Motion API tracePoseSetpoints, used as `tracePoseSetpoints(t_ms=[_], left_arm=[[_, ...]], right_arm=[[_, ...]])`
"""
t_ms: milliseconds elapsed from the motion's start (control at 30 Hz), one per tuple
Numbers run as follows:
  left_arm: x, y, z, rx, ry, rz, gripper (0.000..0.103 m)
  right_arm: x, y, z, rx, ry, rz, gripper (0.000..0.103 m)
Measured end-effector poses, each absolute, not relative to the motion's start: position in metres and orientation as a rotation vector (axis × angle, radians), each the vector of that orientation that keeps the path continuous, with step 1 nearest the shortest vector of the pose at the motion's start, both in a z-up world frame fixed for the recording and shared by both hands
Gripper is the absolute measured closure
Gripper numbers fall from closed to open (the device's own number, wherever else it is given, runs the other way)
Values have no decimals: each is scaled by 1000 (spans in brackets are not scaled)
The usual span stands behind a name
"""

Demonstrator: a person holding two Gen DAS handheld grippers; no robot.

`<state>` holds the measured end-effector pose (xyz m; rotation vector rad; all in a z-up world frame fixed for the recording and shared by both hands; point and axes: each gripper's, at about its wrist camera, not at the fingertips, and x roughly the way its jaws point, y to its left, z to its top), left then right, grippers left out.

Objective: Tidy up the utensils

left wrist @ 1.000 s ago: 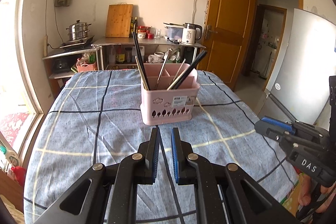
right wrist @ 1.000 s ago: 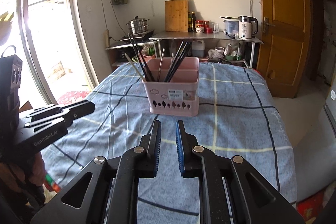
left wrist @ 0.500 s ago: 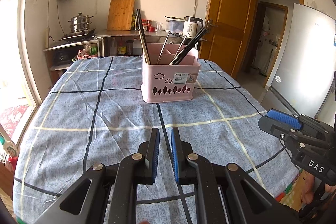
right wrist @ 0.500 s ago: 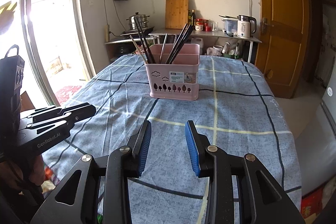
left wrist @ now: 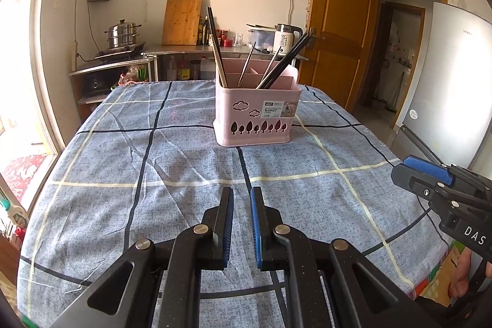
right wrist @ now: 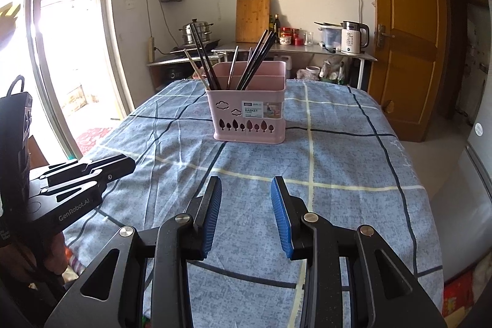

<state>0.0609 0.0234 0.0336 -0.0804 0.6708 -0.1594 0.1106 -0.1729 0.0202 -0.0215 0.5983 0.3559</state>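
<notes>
A pink utensil basket (left wrist: pixel 256 116) stands upright on the blue checked tablecloth (left wrist: pixel 147 174); it also shows in the right wrist view (right wrist: pixel 248 119). Several black and wooden chopsticks (left wrist: pixel 216 51) and metal utensils lean in its compartments, also visible in the right wrist view (right wrist: pixel 206 63). My left gripper (left wrist: pixel 242 202) is near the table's front edge, jaws nearly closed and empty. My right gripper (right wrist: pixel 246 199) is open and empty, well short of the basket. Each gripper shows at the edge of the other's view: the right one (left wrist: pixel 430 183), the left one (right wrist: pixel 101 171).
A counter (left wrist: pixel 221 49) behind the table carries a cutting board (left wrist: pixel 181 20), a steamer pot (left wrist: pixel 121 34) and a kettle (left wrist: pixel 286 39). A wooden door (left wrist: pixel 338 29) and a fridge (left wrist: pixel 452 88) stand at the right. A window (right wrist: pixel 61 51) is at the left.
Both grippers have drawn back and lowered, so the basket looks farther and higher. My right gripper's jaws have opened wider. The left jaws stay nearly closed.
</notes>
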Motion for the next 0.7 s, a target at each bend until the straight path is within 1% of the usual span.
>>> tracePoseSetpoints(t_ms=[700], left_arm=[[58, 18, 32, -79, 662, -178, 93]], right_arm=[[107, -171, 20, -23, 578, 339, 68]])
